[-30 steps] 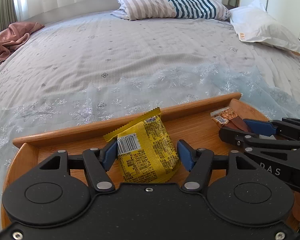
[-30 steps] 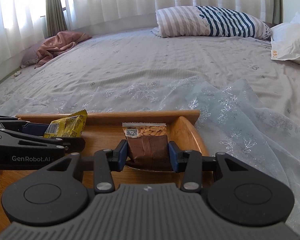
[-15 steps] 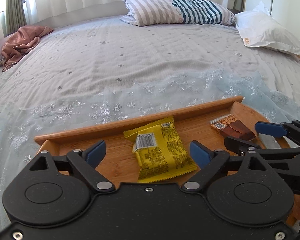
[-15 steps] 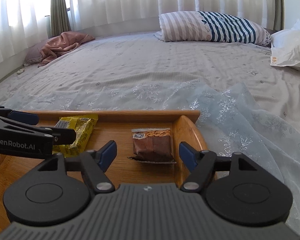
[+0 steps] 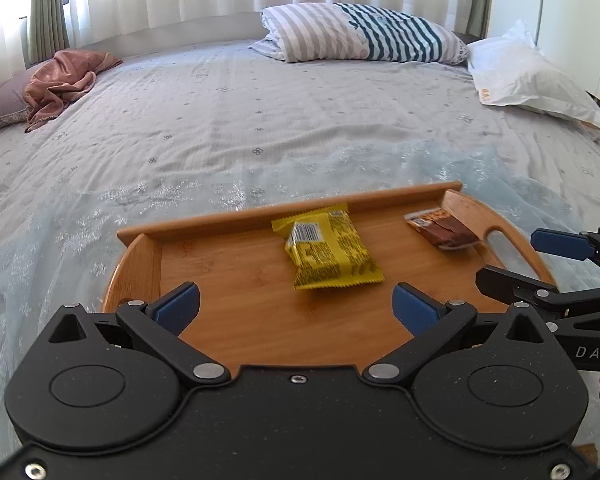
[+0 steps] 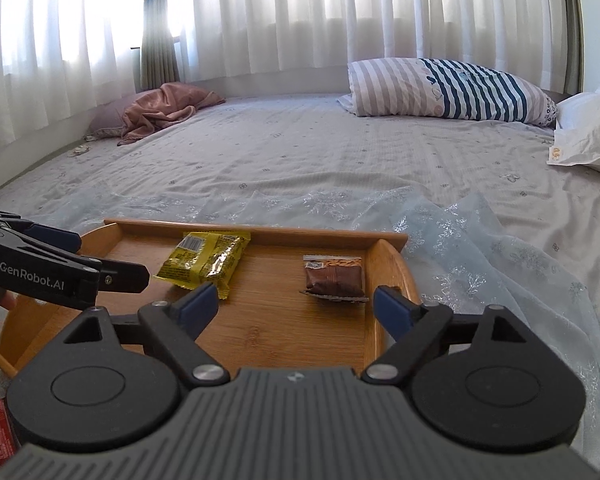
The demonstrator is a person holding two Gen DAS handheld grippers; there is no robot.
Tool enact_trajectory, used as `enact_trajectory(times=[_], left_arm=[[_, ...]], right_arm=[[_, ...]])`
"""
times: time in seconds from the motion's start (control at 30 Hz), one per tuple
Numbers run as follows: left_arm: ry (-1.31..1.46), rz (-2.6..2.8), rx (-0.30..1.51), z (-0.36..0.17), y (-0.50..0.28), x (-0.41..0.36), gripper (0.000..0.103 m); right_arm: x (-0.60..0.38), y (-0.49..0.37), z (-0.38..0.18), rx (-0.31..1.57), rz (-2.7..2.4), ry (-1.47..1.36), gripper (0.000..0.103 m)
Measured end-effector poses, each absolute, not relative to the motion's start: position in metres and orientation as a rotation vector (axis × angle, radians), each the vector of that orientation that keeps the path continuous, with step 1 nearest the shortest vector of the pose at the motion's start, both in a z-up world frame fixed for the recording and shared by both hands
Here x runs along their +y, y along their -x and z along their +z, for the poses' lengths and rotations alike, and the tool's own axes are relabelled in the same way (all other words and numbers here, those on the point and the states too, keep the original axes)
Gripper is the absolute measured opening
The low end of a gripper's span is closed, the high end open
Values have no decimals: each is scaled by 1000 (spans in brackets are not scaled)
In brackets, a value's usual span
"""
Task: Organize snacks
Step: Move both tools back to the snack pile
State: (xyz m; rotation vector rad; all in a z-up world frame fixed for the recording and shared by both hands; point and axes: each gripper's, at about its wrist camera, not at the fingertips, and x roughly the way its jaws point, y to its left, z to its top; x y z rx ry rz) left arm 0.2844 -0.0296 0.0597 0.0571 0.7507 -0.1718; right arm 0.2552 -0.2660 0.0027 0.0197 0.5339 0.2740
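Snacks lie flat on the floor of a wooden tray (image 5: 236,300) that sits on a pale blue snowflake cloth (image 5: 80,216) over the bed. Ahead of the left gripper (image 5: 296,306), whose jaws stand spread wide with nothing between them, is the yellow packet (image 5: 330,254), just beyond the fingertips and slightly right of centre. The right gripper (image 6: 296,306) is likewise released and spread; the brown bar (image 6: 334,280) lies just ahead of it, a little right of centre, close to the tray's right end wall and apart from both blue pads. The two snacks lie well apart. A striped pillow (image 5: 364,34) rests far ahead.
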Motion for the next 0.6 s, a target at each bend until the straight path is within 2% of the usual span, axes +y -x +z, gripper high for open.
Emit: enact_trajectory(times=[0.6], left_arm=[[-13,-260,672,69,-163,-26,103]], right_arm=[[-269,-159,13,420,299,0,99]])
